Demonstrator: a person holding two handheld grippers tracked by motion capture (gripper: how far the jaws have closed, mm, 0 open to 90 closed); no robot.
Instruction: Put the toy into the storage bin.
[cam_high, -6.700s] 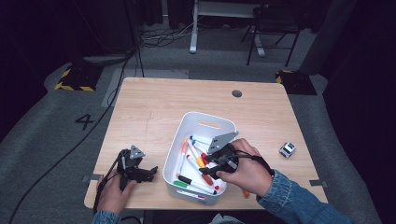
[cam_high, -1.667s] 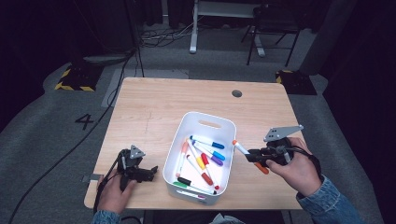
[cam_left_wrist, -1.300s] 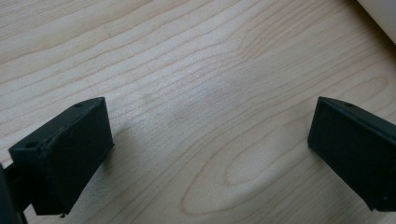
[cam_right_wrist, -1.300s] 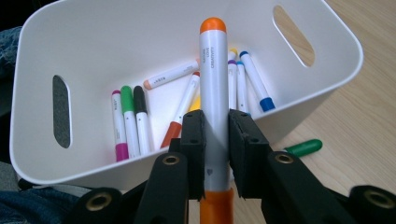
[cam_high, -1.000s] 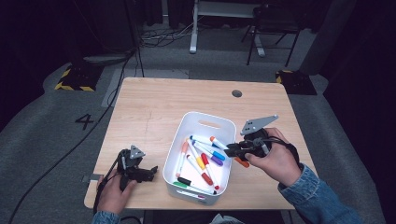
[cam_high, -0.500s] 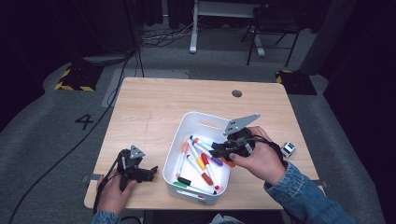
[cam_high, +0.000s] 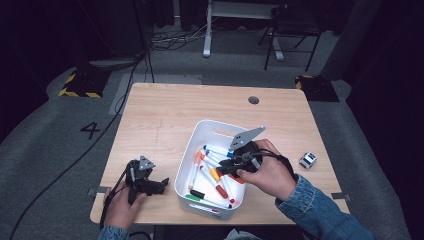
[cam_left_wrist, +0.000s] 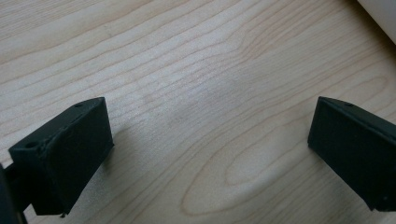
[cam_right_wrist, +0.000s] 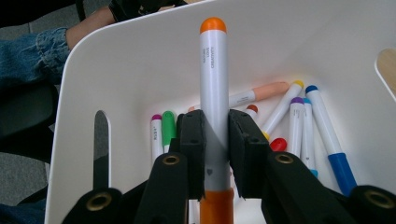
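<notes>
The white bin (cam_high: 210, 200) sits near the front edge of the worktop (cam_high: 165, 115), already strewn with markers, and the right tool (cam_right_wrist: 215, 140) hangs over it clamped on an orange-capped marker (cam_right_wrist: 213, 84) whose tip reaches toward the far wall. Releasing from this height could let the marker bounce off the pile and over the rim. The left tool (cam_left_wrist: 205, 140), jaws wide apart with nothing between them, rests on the wood beside the bin and could nudge it.
</notes>
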